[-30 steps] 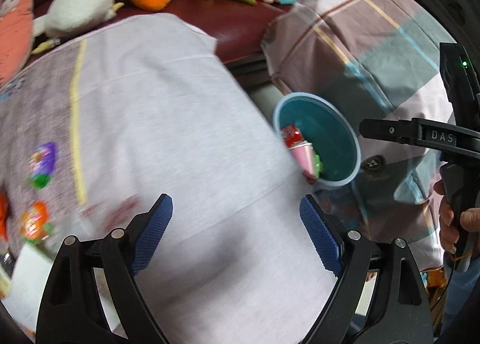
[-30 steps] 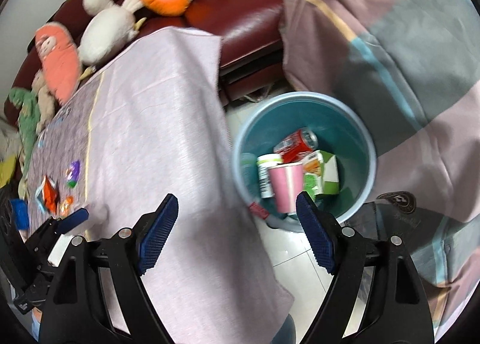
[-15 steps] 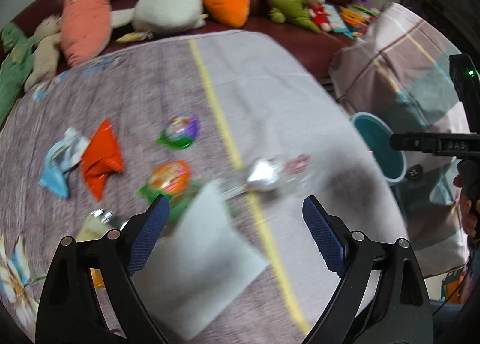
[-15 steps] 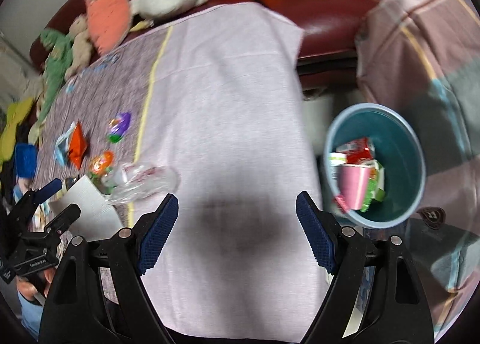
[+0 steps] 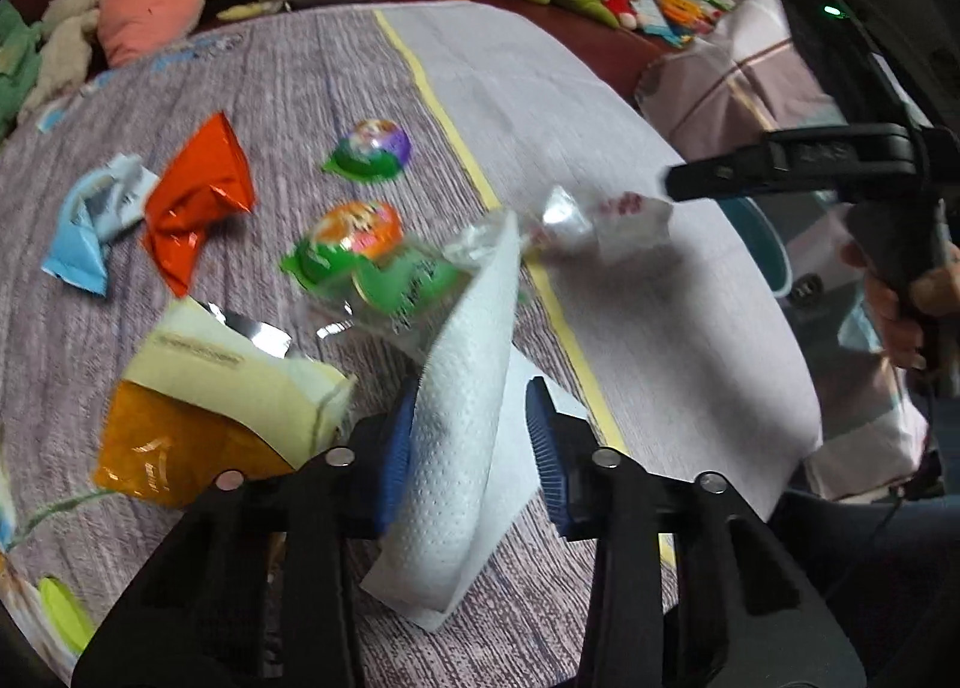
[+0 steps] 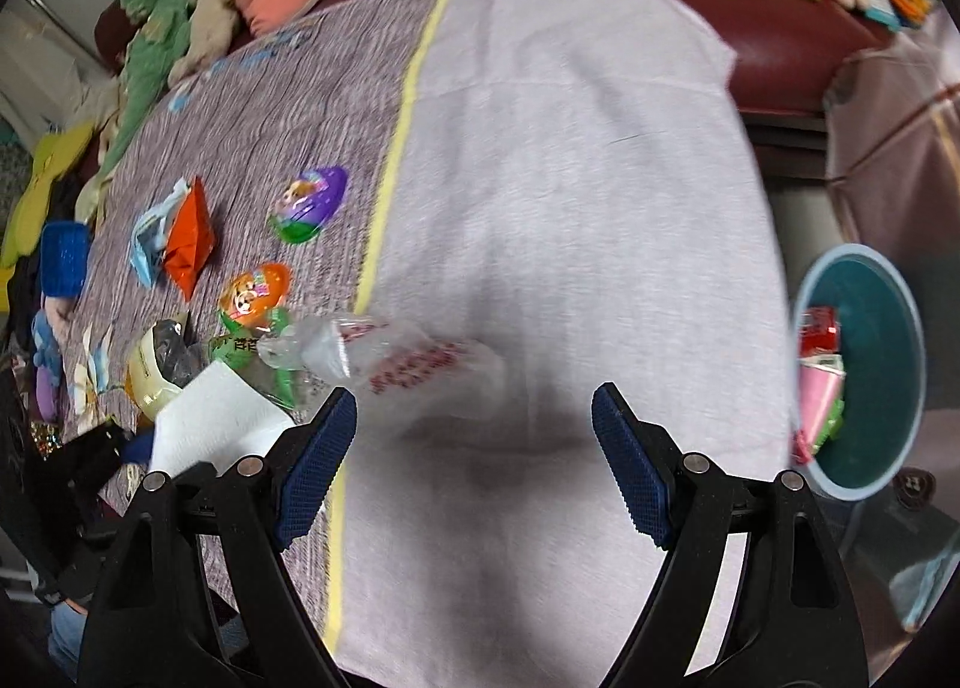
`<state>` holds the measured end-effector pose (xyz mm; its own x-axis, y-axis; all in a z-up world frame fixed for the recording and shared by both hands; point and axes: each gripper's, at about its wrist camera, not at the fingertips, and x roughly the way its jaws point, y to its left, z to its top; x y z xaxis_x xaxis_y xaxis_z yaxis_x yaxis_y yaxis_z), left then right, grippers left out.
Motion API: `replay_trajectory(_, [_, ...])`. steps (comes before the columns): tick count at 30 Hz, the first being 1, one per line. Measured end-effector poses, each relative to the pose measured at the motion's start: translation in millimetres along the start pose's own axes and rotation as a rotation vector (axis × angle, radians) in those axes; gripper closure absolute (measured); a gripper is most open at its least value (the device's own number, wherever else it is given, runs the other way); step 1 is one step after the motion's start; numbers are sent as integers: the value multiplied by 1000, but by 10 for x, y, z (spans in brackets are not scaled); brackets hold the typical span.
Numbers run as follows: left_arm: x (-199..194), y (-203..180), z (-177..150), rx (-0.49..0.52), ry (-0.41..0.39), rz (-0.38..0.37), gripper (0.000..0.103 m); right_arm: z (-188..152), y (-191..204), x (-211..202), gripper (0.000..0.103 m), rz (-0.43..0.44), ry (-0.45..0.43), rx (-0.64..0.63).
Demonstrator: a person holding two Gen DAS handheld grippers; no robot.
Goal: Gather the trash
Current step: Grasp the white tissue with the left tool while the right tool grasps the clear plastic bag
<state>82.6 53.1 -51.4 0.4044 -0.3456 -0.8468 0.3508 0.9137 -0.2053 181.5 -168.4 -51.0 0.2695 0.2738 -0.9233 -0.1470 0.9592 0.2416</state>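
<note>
Left wrist view: the left gripper (image 5: 471,445) is closing its ribbed blue pads on a dimpled white paper towel (image 5: 462,424) that stands folded between them. Beyond lie two glossy egg-shaped capsules (image 5: 360,229), one crinkled orange foil wrapper (image 5: 195,202) and one clear plastic bag (image 5: 576,226) on the woven cloth (image 5: 300,75). The right gripper (image 6: 474,469) hangs wide, empty, the round teal bin (image 6: 882,364) beside it.
</note>
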Motion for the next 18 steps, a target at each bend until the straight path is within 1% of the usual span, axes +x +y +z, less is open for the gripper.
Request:
replay_trajectory(4, [104,49,-86,-18,45,-36,66,41,112,228,26,18,36,-18])
replay_trajectory(6, [164,61,-112,-26,62,-42,66,58,154,328,26,28,48,-27])
replay_trajectory(8, [240,71,-147,-38,84,-33,66,59,191,437,26,49,68,-33])
replay_trajectory(11, [306,86,-143,-59,94,-23,66,34,216,520,26,65,77,-40])
replay_trajectory(12, [306,82,-141,-64,88,-19,66,15,217,526,30,73,70,-45])
replay_trajectory(13, [306,75,-139,-66,84,-13,66,-3,219,527,36,85,67,-49])
replay_trajectory(14, [305,57,-140,-66,82,-1,66,-16,219,531,45,99,71,-47])
replay_trajectory(15, [303,44,-138,-67,80,9,76,-38,214,523,53,115,72,-46])
replay_trajectory(16, [305,32,-131,-73,81,15,91,-62,209,504,59,123,71,-49])
replay_trajectory(18, [290,27,-120,-101,80,14,94,-99,163,431,65,131,53,-38])
